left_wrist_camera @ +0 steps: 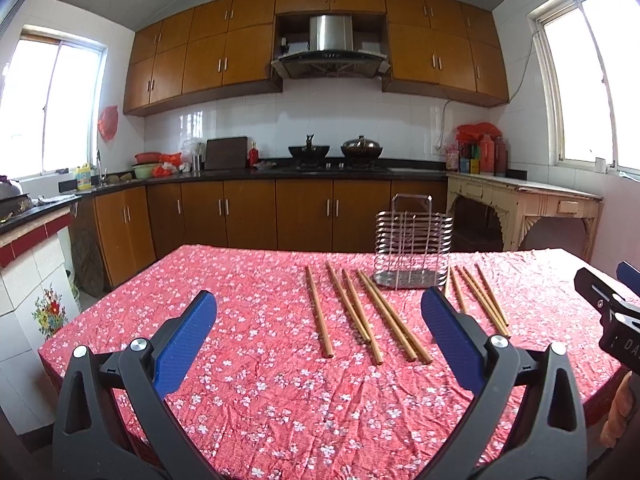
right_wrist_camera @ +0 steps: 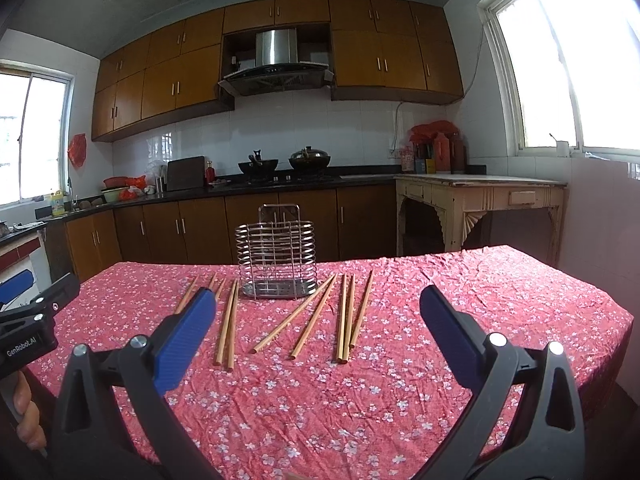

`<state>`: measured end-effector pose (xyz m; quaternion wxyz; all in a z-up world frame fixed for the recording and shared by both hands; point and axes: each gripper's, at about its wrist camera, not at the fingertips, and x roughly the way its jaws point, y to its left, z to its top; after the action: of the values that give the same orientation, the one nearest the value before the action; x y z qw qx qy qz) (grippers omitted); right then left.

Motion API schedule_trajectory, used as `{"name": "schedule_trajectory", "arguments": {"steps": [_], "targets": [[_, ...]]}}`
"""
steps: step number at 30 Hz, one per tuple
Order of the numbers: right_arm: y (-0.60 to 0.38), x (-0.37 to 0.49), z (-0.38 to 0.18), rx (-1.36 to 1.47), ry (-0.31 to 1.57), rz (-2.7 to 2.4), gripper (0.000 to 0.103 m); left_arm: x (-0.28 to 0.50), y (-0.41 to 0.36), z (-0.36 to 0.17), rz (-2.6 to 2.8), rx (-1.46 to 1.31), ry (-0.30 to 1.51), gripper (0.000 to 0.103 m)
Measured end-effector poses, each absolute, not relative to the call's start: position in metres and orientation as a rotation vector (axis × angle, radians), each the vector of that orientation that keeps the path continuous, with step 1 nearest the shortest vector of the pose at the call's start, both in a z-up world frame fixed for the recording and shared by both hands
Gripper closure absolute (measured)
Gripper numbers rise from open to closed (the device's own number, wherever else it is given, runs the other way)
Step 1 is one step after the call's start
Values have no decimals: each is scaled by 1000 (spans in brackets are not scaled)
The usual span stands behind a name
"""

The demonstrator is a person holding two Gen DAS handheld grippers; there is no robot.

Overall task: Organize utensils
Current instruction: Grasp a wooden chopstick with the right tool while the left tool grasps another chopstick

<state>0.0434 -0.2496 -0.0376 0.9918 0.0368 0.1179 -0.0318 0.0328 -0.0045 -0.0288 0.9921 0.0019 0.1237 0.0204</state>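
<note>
Red floral cloth covers the table, and on it everything is laid out as if for sorting. Going from the left, the left gripper hangs above the near edge with its blue pads spread wide and nothing between them; a hand shows at the edge of each view, gripping a tool's handle. Ahead of it lie the left-hand chopsticks, wooden and loose, fanned roughly lengthwise toward the far side, some lying close in pairs and one on its own. Past their far tips stands the wire chopstick holder, upright on its perforated steel base and, as far as I can see, empty. It sits in the middle of the spread, which I take to be deliberate, so that both tools can reach it. To its right lie the right-hand chopsticks, a similar loose fan, two slanting in toward the holder's base. Farthest right, the right gripper hovers over the near cloth, pads equally wide apart and holding nothing. To my eye the sorting has not started: every stick is flat on the cloth, and either tool must first drop to pinch one.
</note>
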Motion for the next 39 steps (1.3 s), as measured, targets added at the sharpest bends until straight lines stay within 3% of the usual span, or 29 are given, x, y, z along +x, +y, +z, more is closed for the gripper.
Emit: {"name": "schedule_trajectory", "arguments": {"steps": [7,13,15,18,21,28,32,39], "targets": [[-284,113,-51,179,466,-103,5,97,16,-43,35,-45,454,2],[-312,190,-68,223,666,-140,25,160,25,-55,9,-9,621,2],[-317,215,-77,220,721,-150,41,174,26,-59,12,2,653,3],[-319,248,-93,227,806,-131,62,196,28,-68,8,8,711,16],[-322,274,-107,234,860,-116,73,212,29,-77,-3,-5,776,28],[-316,305,-125,216,920,-118,82,234,26,-92,-39,-46,852,38],[-316,308,-128,181,922,-147,94,239,21,-99,-47,-41,880,47],[-336,299,-128,232,906,-192,95,243,13,-108,-61,-30,923,62]]}}
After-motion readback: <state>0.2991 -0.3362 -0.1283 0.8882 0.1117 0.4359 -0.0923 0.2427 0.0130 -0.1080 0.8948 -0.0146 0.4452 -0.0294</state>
